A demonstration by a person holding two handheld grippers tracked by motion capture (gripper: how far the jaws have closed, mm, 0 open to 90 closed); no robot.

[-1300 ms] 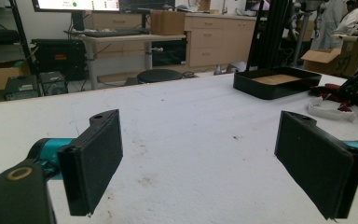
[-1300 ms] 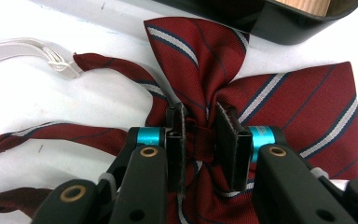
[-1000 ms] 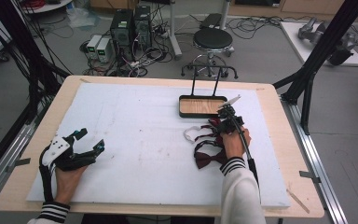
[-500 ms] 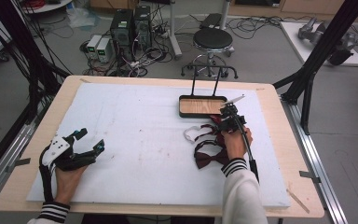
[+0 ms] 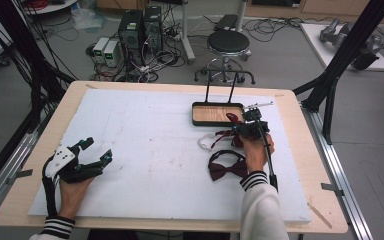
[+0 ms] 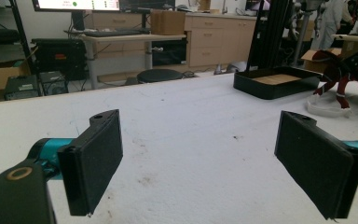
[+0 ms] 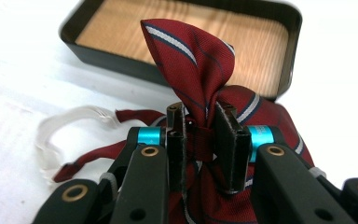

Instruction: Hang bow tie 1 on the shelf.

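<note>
My right gripper (image 7: 200,135) is shut on a dark red striped bow tie (image 7: 191,60), pinching it at the knot so one wing stands up in front of the tray. In the high view the right gripper (image 5: 245,127) holds the striped bow tie (image 5: 232,120) just in front of the black tray with a wooden floor (image 5: 215,114). Its white strap (image 5: 207,142) trails on the mat. A second, plain dark red bow tie (image 5: 226,167) lies flat by the right hand. My left gripper (image 5: 92,152) rests open at the near left, with nothing between its pads (image 6: 95,161).
A white mat (image 5: 145,135) covers the wooden table. The tray (image 6: 275,81) stands at the far right, with two black posts (image 5: 220,87) behind it. Beyond the table are a stool (image 5: 228,42), computers and cables on the floor.
The right gripper has lifted the striped bow tie off the mat and carried it a little toward the tray. The left gripper has stayed where it was.
</note>
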